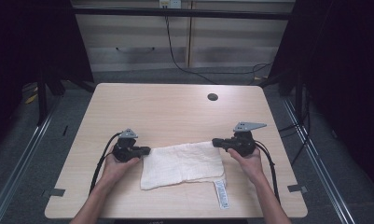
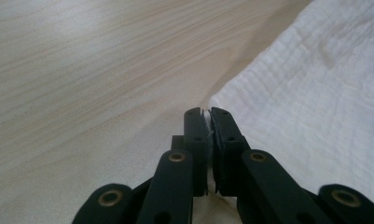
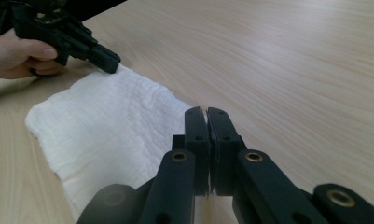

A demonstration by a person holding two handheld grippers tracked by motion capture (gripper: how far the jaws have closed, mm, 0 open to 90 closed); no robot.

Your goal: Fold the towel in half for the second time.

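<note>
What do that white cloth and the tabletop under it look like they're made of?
The white cloth looks like soft woven cotton, perhaps gauze or towelling: matte, crinkled in fine ribs, with a sewn-in label. The tabletop looks like pale wood-grain laminate over board, smooth with a faint sheen; solid wood cannot be ruled out.

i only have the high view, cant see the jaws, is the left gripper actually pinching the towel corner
Observer: Yes. In the left gripper view the left gripper is shut, with a sliver of the white towel clamped between its jaws.
Operator: and the right one
Observer: The right gripper is shut too, with white cloth showing in the thin slit between its jaws.
Operator: is the towel off the table on that side
Observer: In the right gripper view the cloth rises from the table toward those jaws.
</note>
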